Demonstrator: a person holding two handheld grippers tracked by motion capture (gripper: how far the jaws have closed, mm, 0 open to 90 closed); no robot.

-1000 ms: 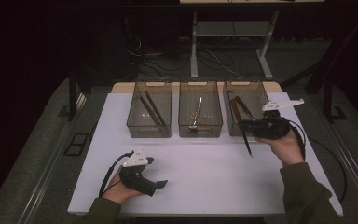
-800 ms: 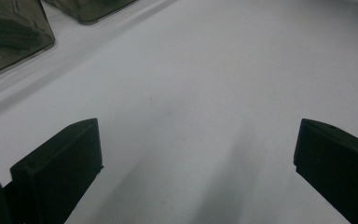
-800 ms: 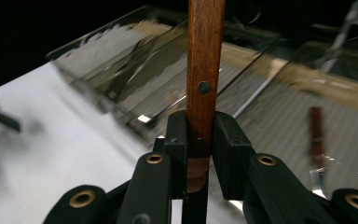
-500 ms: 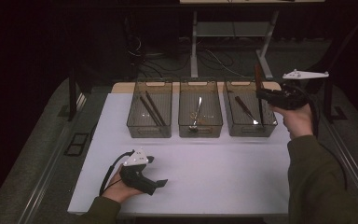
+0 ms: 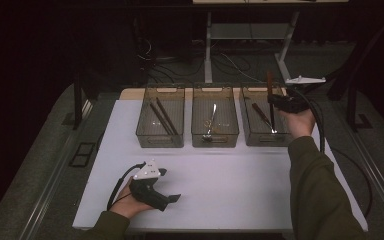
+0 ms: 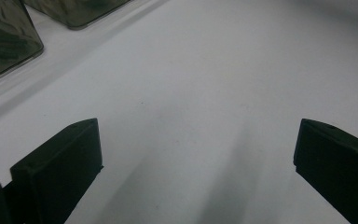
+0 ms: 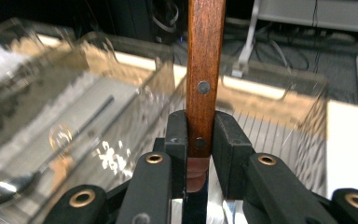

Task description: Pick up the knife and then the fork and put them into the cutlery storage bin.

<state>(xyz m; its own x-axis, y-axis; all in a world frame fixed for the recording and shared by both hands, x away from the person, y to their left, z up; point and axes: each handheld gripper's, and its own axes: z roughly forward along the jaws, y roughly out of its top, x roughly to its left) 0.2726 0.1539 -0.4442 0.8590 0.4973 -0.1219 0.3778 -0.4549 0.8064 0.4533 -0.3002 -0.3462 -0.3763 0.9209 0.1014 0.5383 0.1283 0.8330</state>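
Observation:
A knife with a brown wooden handle [image 7: 205, 56] stands upright, handle up and blade down, with my right gripper [image 7: 199, 135] shut on the handle's lower end. In the high view this knife [image 5: 270, 95] hangs over the right clear bin [image 5: 266, 142], held by the right gripper [image 5: 276, 102]. Another wooden-handled knife [image 5: 259, 113] lies inside that bin. My left gripper [image 5: 172, 199] rests on the white table [image 5: 230, 190] at the front left. Its jaws stand wide open with nothing between them [image 6: 196, 158].
Three clear bins stand in a row at the back of the table. The left bin [image 5: 160, 144] holds two dark sticks and the middle bin [image 5: 215, 144] holds a spoon [image 5: 212, 117]. Table legs and cables lie beyond the far edge.
The right gripper has carried the knife up and away from the table's right side to above the right bin, turning it upright. The left gripper has stayed put.

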